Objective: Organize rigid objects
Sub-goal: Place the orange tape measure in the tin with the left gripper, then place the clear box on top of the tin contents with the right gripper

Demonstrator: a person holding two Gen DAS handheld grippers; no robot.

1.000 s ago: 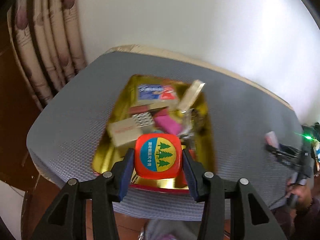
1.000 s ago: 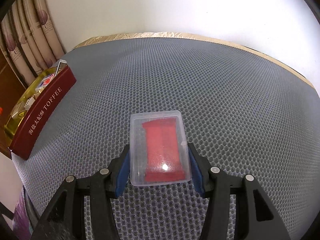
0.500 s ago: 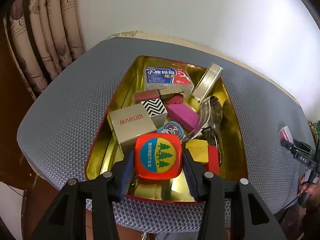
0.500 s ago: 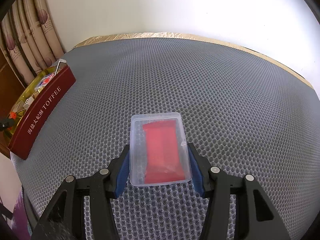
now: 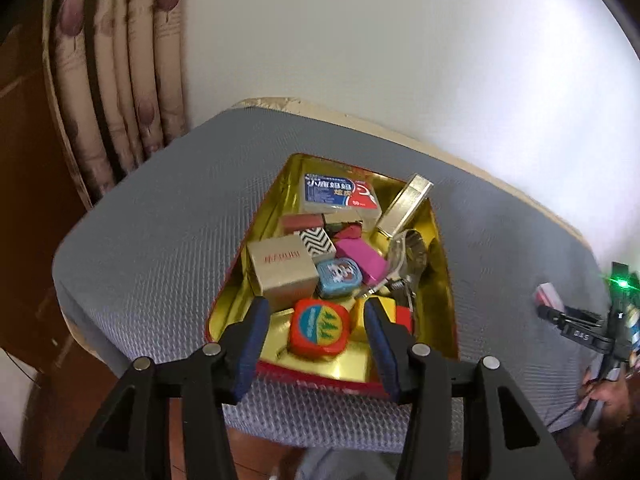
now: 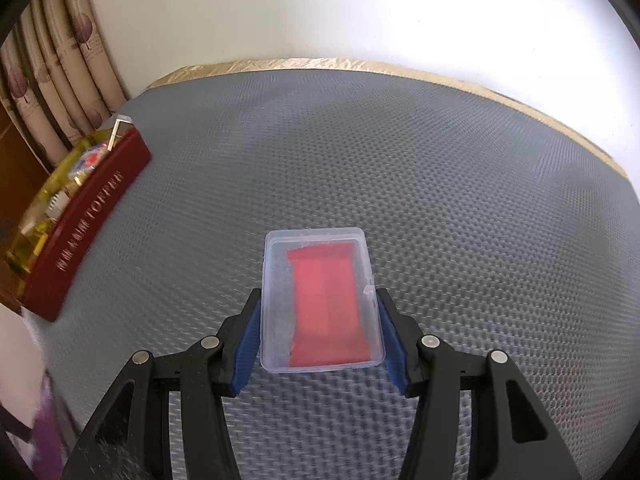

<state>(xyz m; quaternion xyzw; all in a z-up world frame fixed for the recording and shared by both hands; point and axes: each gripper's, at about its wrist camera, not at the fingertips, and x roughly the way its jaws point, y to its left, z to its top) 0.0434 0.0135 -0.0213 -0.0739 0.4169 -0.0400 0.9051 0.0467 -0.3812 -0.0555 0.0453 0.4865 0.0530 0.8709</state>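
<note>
A gold-lined red tin (image 5: 440,280) sits on the grey mesh table and holds several small objects. An orange tape measure (image 5: 319,327) with a blue and yellow label lies in the tin's near end. My left gripper (image 5: 316,330) is open above it, fingers apart and clear of its sides. My right gripper (image 6: 318,330) is shut on a clear plastic case (image 6: 320,300) with a red insert, held just over the table. The tin shows at the left in the right wrist view (image 6: 88,216), lettered TOFFEE.
In the tin are a beige box (image 5: 282,270), a blue round tin (image 5: 339,276), a pink block (image 5: 362,260), a blue and white pack (image 5: 340,194) and a gold case (image 5: 404,206). Curtains (image 5: 120,80) hang at the left. The other gripper (image 5: 580,328) shows at the right.
My left gripper has opened and let go of the orange tape measure, which now lies in the tin. The left gripper has drawn back. The right gripper still holds the case.
</note>
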